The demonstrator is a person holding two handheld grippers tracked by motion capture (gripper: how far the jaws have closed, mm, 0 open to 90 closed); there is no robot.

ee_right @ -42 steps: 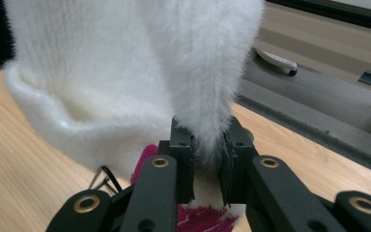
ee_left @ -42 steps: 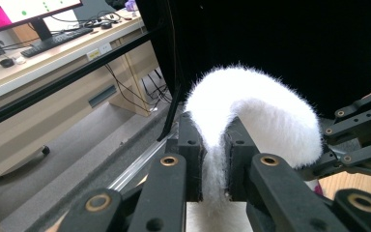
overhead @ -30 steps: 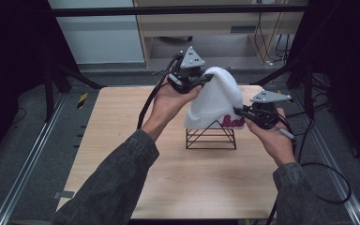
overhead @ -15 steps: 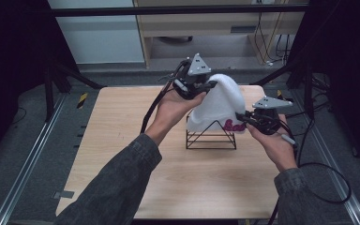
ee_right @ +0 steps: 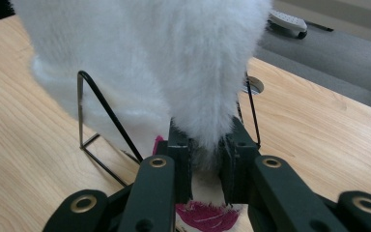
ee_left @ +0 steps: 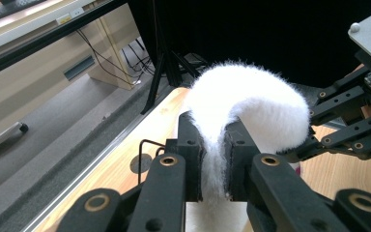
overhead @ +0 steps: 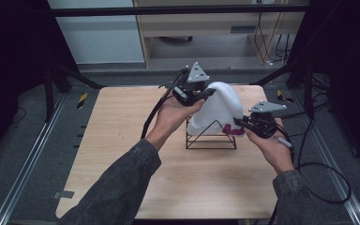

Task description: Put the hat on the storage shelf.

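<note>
Over at the left, dark metal rails [overhead: 26, 159] are running along the grey floor beside the light wooden table [overhead: 122, 154], and a black cable [overhead: 152, 117] is trailing down from the left gripper across the tabletop. Behind the table a pale wooden cabinet [overhead: 206, 28] is standing against the wall.

Near the far middle of the table a black wire rack with triangular ends [overhead: 211, 138] is sitting upright, and a fluffy white fabric piece with a magenta print on its lower edge [overhead: 220, 105] is draping over it like a hump, hiding most of the rack's top.

The left gripper [overhead: 205, 93], a grey three-cornered plate on top, is being held at the upper left end of the fabric. In the left gripper view its jaws are clenching a fold of the white fleece [ee_left: 251, 104], the pile bulging out above them; the other gripper is showing just beyond the hump at the right.

The right gripper [overhead: 240, 123] is reaching in at the fabric's lower right edge, by the magenta print [overhead: 233, 131]. In the right gripper view its jaws are pinching the hanging fleece [ee_right: 174, 63] closely, with the wire rack [ee_right: 101, 116] standing just beyond and the print [ee_right: 207, 215] lying between the jaw bases.

At the far right, more cable [overhead: 328, 183] is looping on the floor.
</note>
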